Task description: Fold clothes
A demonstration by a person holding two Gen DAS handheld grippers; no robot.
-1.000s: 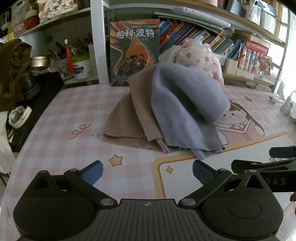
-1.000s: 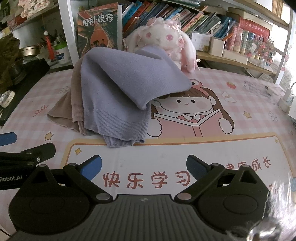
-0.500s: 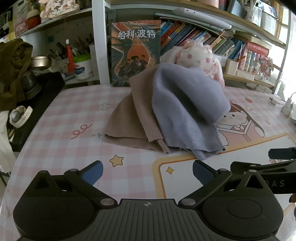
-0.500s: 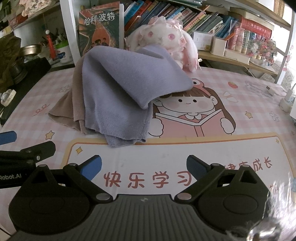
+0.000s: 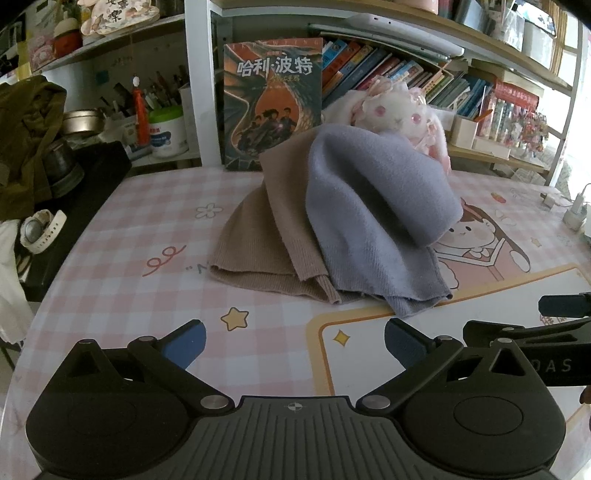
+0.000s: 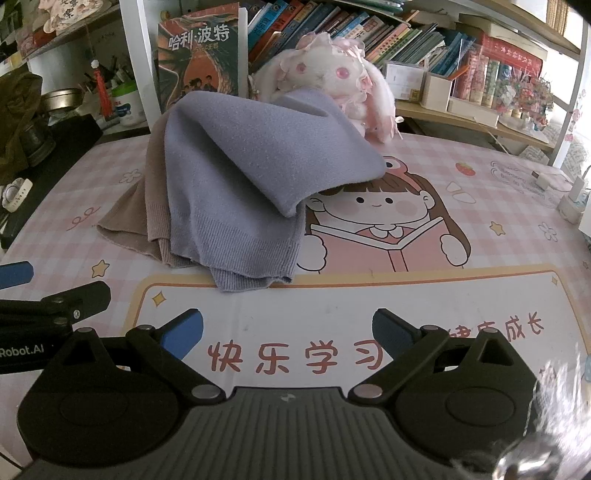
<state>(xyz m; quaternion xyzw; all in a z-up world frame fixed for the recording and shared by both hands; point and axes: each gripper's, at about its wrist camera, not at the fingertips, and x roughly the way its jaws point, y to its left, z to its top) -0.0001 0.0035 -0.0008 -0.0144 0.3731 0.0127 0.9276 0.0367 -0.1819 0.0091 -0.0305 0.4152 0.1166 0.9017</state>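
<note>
A lavender knit garment lies heaped over a tan knit garment in the middle of the pink checked table. Both drape against a plush rabbit behind them. My left gripper is open and empty, just short of the pile's near hem. My right gripper is open and empty, over the printed mat in front of the lavender hem. Each gripper shows at the edge of the other's view.
A tall book stands behind the pile against a shelf full of books. A dark bag and a white watch sit at the left table edge. Chargers and cables lie at the far right.
Both grippers have drifted slightly; the pile sits a little higher in the views. The clothes have not moved and both grippers stay open.
</note>
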